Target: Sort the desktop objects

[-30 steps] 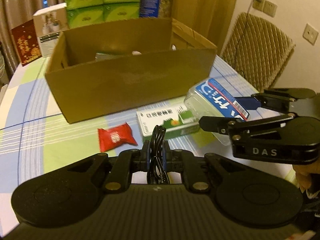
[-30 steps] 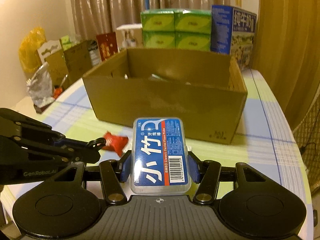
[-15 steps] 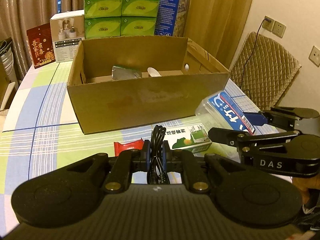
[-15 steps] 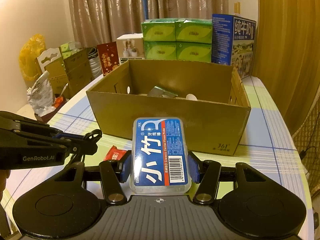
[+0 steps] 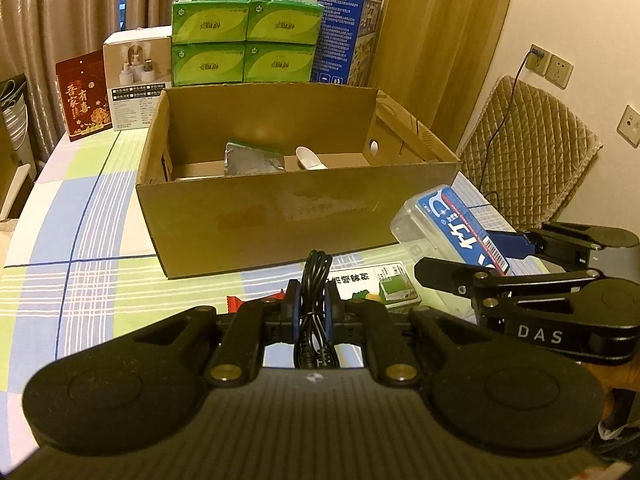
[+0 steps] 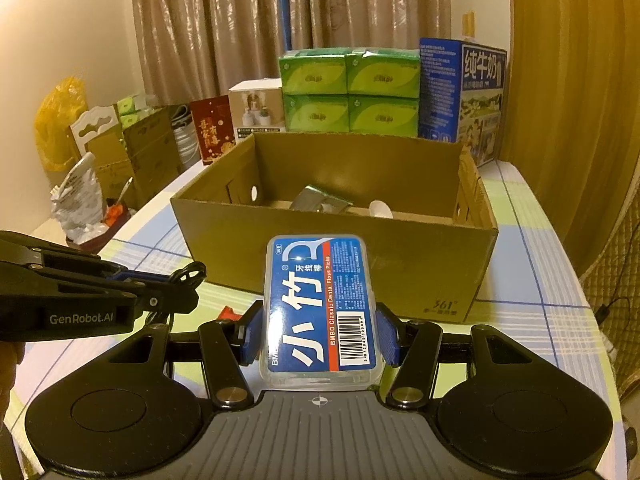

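Left wrist view shows the box [image 5: 296, 216] sitting open in the middle of the surface [image 5: 80, 248], its near wall facing both grippers, with a foil pouch [image 5: 252, 158] and a white spoon [image 5: 310, 159] already on its floor. That wall is the main hazard: both loads sit in front of it and look low, so a straight push forward would likely knock them against the cardboard, shove the box toward the far edge, or jar a grip loose.

The right gripper [image 6: 320, 340] has its fingers clamped on the long sides of the floss case [image 6: 320, 308], held above the surface's near right part, short of the box. The case is smooth plastic and sticks well out past the blue pads, so a bump on its front end could swing it or slide it out.

The carton [image 5: 374, 284] lies flat on the surface just in front of the box, under the travel path; a dropped item would land on it or beside it.

The left gripper [image 5: 311, 312] has its fingers closed on a bundled black cable [image 5: 314, 300], held near the surface's front edge. Its loops rise above the pads and a plug end hangs below. A loose loop could snag the box rim or uncoil on release.

The red candy [image 5: 233, 304] peeks out beneath the left gripper, easy to overlook.
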The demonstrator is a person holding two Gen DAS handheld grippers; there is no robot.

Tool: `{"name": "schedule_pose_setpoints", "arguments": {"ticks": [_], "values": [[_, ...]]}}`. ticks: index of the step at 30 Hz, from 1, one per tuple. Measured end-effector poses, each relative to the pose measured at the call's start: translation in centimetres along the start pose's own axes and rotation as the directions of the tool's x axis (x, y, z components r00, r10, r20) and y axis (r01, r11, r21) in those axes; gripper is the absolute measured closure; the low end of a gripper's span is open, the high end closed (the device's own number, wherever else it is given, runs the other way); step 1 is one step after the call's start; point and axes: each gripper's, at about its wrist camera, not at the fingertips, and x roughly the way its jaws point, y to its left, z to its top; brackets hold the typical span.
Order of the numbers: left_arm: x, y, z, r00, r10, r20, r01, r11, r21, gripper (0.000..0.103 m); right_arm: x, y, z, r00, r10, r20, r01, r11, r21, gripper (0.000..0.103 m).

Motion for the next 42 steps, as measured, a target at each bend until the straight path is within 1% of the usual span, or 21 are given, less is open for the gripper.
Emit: {"name": "schedule_pose_setpoints", "arguments": {"ticks": [13,22,28,33,42], "values": [[0.3,-0.2,0.5,1.0,-0.004,0.0,0.004,1.0,0.006,0.095,0.0,-0.9,0.8,1.0,-0.019,0.024,0.019,1.0,0.011,0.05],[0.0,0.6,2.3,1.0,0.015,0.022,-0.016,1.0,0.005,0.095,0.2,-1.8,1.9,0.998,-0.043,0.055,0.041,0.999,0.026,0.05],[0.3,1.2,3.4,0.999,0.029,0.036,-0.029,1.0,0.006,0.095,0.4,-1.7,2.4,0.996,-0.048,0.072,0.047,0.999,0.015,0.05],[0.6,1.5,4.3,0.998,0.029,0.047,-0.029,1.0,0.002,0.095,0.7,-1.6,2.9,0.995,-0.053,0.089,0.053,0.999,0.009,0.05],[1.0,2.0,5.8,0.997,0.03,0.07,-0.029,0.999,-0.014,0.095,2.1,-2.1,4.8,0.991,-0.069,0.115,0.066,0.997,0.035,0.05]]}}
